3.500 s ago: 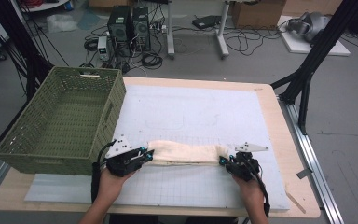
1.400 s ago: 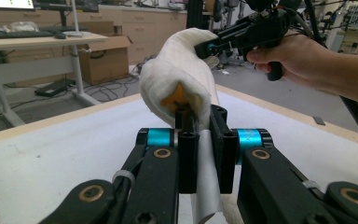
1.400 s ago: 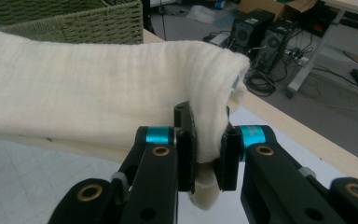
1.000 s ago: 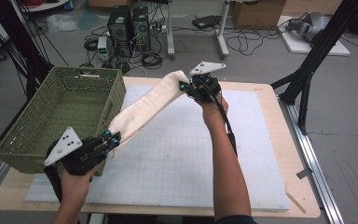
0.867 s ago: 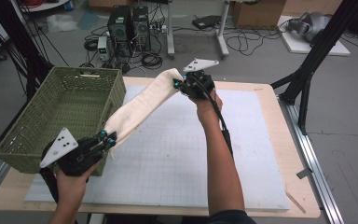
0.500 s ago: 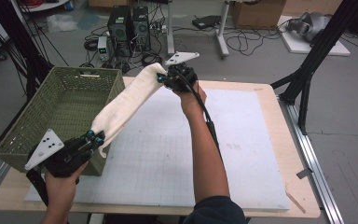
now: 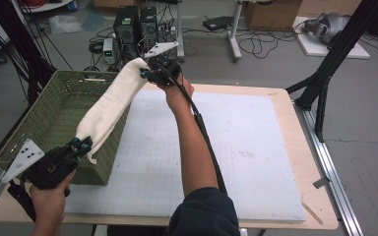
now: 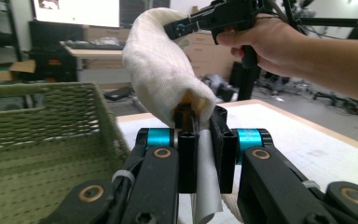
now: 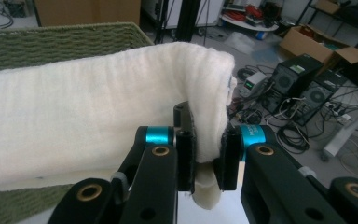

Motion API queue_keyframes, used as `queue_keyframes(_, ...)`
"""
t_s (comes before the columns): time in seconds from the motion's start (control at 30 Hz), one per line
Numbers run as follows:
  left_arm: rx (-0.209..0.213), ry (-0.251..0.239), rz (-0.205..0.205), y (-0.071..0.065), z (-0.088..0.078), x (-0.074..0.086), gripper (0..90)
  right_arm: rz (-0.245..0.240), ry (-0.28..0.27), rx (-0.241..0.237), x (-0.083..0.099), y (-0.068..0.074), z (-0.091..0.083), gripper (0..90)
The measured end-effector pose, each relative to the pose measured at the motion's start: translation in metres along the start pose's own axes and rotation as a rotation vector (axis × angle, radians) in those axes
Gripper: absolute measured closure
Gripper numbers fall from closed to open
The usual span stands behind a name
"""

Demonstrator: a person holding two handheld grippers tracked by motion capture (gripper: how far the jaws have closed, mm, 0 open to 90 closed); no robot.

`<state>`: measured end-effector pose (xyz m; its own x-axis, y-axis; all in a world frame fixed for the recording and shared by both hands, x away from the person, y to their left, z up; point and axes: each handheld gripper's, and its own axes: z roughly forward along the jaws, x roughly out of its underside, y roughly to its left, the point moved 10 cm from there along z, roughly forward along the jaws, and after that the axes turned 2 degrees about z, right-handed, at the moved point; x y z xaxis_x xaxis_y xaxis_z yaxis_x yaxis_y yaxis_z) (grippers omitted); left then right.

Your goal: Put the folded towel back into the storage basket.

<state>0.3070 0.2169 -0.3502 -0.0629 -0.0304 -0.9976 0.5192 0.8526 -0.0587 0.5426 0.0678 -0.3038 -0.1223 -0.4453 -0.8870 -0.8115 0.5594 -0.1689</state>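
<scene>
- The folded cream towel [image 7: 112,105] hangs in the air, stretched between the two claws, clear of the tabletop [image 7: 256,147].
- Left claw [image 7: 81,145]: clamped on the near end of the towel. In the left gripper view the jaws stand close together with a fold of cloth [image 8: 205,168] pinched between them and a tail of it hanging below.
- Right claw [image 7: 145,73]: clamped on the far end. In the right gripper view the jaws press on a bunched corner of the towel [image 9: 207,140], with the rest of the cloth running off to the left of that view.
- Long axis of the towel: runs from the near-left corner of the tabletop, low, up to the far side, high. It slopes upward from the left claw to the right claw.
- Key relation: the towel lies along and just above the right-hand rim of the green woven basket [image 7: 54,123]. The basket's open interior sits directly to the left of the towel's axis.
- The far end, at the right claw, is above the basket's far right corner; the near end, at the left claw, is just beside the basket's near right corner.
- Judgement: the step in hand is carrying the towel over to the basket. The coming move calls for both claws to shift left together, then lower, keeping the axis parallel to the basket's long side.
- Risk, as judged: the sagging lower edge could catch on the rim.
</scene>
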Motion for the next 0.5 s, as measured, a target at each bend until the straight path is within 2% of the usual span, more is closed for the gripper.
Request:
queue_keyframes(0.17, -0.041, 0.000, 0.012, 0.012, -0.007, -0.001, 83.3, -0.017, 0.005, -0.023, -0.017, 0.012, 0.028, 81.2)
queue_keyframes(0.23, -0.053, -0.001, 0.003, 0.017, -0.010, 0.000, 83.2, -0.018, 0.017, -0.030, -0.020, 0.017, 0.038, 81.2)
queue_keyframes(0.27, -0.058, 0.000, -0.004, 0.020, -0.012, 0.000, 83.2, -0.018, 0.017, -0.030, -0.020, 0.017, 0.038, 81.2)
queue_keyframes(0.33, -0.078, -0.001, -0.018, 0.028, -0.016, 0.001, 83.2, -0.033, 0.026, -0.042, -0.026, 0.025, 0.055, 81.2)
queue_keyframes(0.37, -0.098, -0.003, -0.035, 0.037, -0.021, 0.002, 83.2, -0.038, 0.031, -0.045, -0.027, 0.028, 0.060, 81.2)
queue_keyframes(0.5, -0.119, 0.006, -0.054, 0.045, -0.025, 0.005, 83.2, -0.054, 0.055, -0.049, -0.029, 0.037, 0.077, 81.2)
